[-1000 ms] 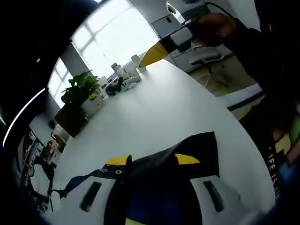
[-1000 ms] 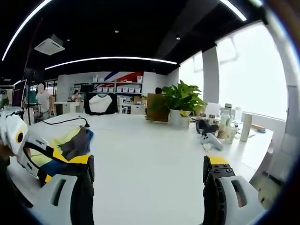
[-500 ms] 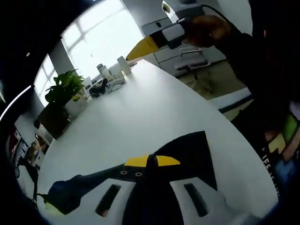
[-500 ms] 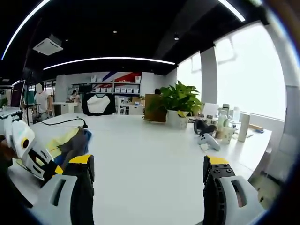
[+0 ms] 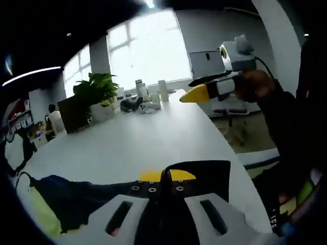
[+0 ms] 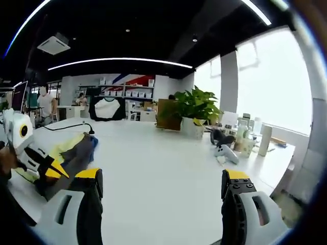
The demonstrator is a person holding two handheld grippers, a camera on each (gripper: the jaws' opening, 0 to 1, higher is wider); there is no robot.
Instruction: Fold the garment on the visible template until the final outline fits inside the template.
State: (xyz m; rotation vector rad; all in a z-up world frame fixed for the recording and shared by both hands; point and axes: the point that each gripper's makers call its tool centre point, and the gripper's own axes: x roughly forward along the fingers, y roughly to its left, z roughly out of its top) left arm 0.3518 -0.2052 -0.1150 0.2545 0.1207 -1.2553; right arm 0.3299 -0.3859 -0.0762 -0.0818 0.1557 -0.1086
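Note:
A dark garment (image 5: 204,176) with blue and yellow-green parts (image 5: 38,214) lies bunched on the white table (image 5: 148,143). My left gripper (image 5: 164,176) is shut on a fold of its dark fabric, which rises between the yellow tips. In the right gripper view the same garment (image 6: 76,150) lies at the left, with the left gripper (image 6: 51,171) pinching it. My right gripper (image 6: 162,176) stands open over bare table, nothing between its jaws. It also appears in the left gripper view, held in a hand (image 5: 255,84) above the table's far right side, its yellow fingertips (image 5: 196,94) well away from the garment.
A potted plant (image 5: 97,89), bottles (image 5: 161,89) and a small dark device (image 5: 135,104) stand at the table's far end by the window. A black cable (image 6: 71,127) runs beyond the garment. An office chair (image 5: 232,127) stands past the table's right edge. A person (image 6: 45,104) stands in the background.
My left gripper's jaws closed on the garment's dark fabric and the view has tipped up and levelled. The right gripper stays open, drifting little.

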